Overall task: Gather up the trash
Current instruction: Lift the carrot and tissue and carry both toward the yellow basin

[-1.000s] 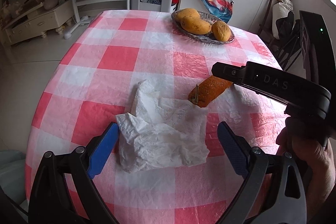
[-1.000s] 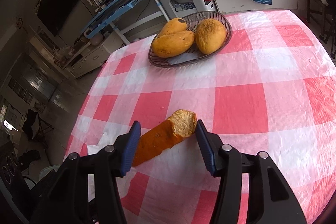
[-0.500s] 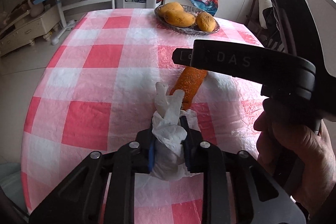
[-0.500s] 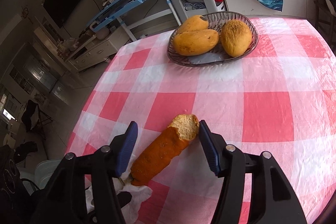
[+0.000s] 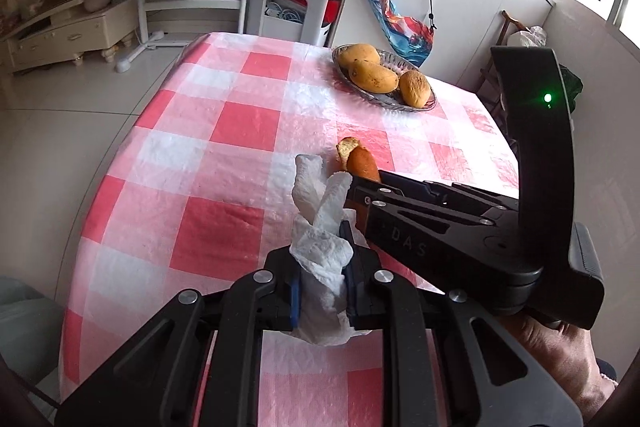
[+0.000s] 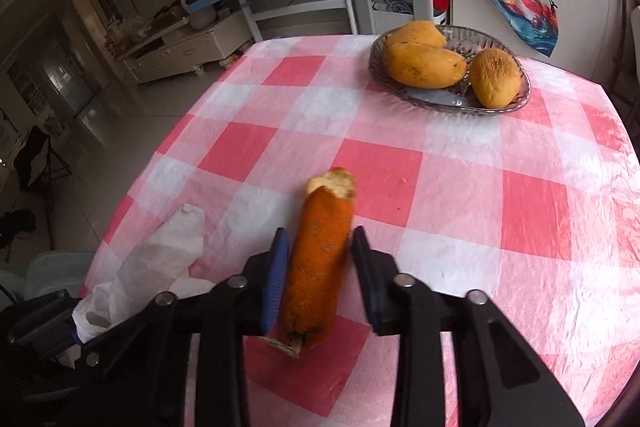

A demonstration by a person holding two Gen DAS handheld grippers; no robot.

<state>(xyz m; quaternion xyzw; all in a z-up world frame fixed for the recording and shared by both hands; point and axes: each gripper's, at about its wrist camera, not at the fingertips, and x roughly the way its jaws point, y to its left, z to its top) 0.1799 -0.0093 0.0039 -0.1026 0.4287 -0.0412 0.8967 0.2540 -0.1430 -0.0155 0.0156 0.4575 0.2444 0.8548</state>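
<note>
Clamping a crumpled white tissue (image 5: 320, 203) in the left gripper (image 5: 320, 259), with narrow jaws just closed in on the paper and blue pads pressing it from both sides. Bunched into a twist above the fingertips, with a loose tail hanging below them over the red-and-white checked tablecloth (image 5: 236, 123). Held up near the front edge of the table.

Straddling a bitten orange-crusted food stick (image 6: 328, 203) with the right gripper (image 6: 320, 239), whose jaws have just been closing too and are now narrowed to the stick's width. Left pad flat against the crust; right pad seemingly touching the other side, though blurred there. Pale bitten end pointing away toward the middle of the table, a small dry stub at the near end, below the jaws. Lying along the line of the fingers, on or just over the cloth; cannot tell which.

Seen from the left wrist: right gripper crossing in from the right, just beside the tissue, gripped by a person's hand (image 5: 560, 359) at the lower right, a green light glowing on its upright body. Only the far tip of the stick poking out past its fingers.

Well apart, at the far side of the table: an oval glass dish (image 6: 516, 103) holding two yellow mangoes (image 6: 424, 65) stacked together and a rounder, rough-skinned fruit (image 6: 496, 77) beside them.
</note>
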